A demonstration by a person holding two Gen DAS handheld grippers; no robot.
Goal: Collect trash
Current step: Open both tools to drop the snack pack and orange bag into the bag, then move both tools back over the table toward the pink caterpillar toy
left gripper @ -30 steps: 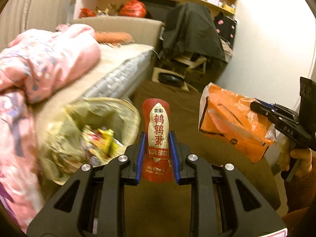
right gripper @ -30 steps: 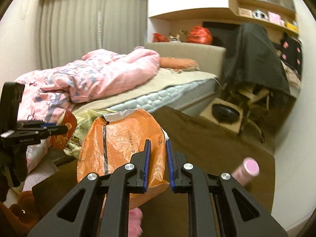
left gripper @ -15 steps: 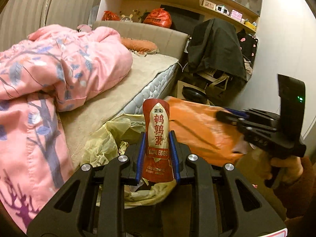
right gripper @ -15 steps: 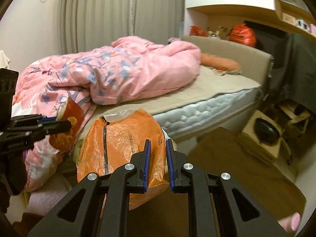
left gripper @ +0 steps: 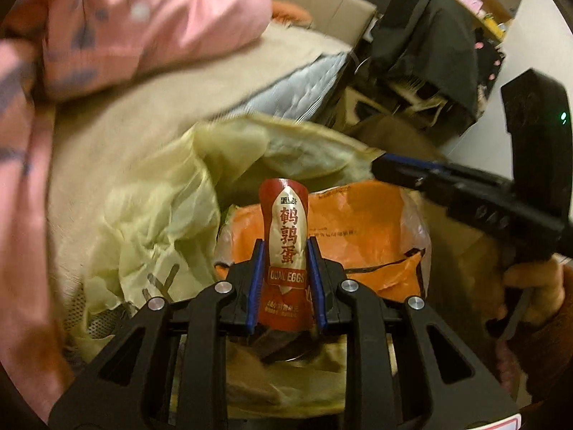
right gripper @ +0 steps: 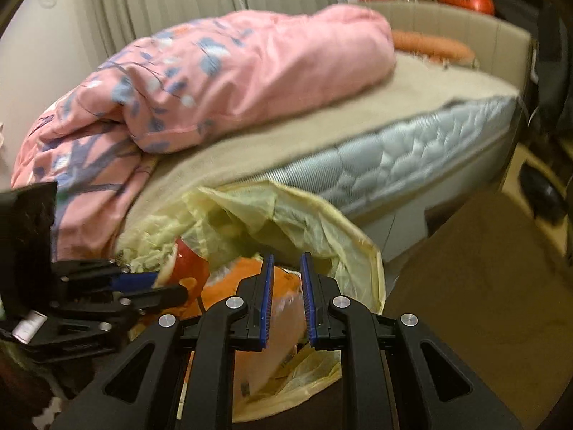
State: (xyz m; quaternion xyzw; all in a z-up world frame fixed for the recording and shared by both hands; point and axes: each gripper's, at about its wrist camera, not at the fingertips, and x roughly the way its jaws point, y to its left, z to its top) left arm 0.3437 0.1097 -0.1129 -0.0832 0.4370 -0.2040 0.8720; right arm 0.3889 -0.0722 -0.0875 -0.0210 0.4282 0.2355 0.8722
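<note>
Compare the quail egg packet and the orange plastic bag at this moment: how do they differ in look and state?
The quail egg packet is a narrow red and cream pouch standing upright, clamped in the left tongs; the orange plastic bag is wide, crumpled and lying loose. The packet is over the yellow trash bag, not yet dropped; the orange bag already rests inside it, with the right tongs open above it. Both are printed wrappers.

The trash bag [right gripper: 315, 222] sits beside the bed [right gripper: 412, 154], orange wrapper [left gripper: 365, 229] inside.
</note>
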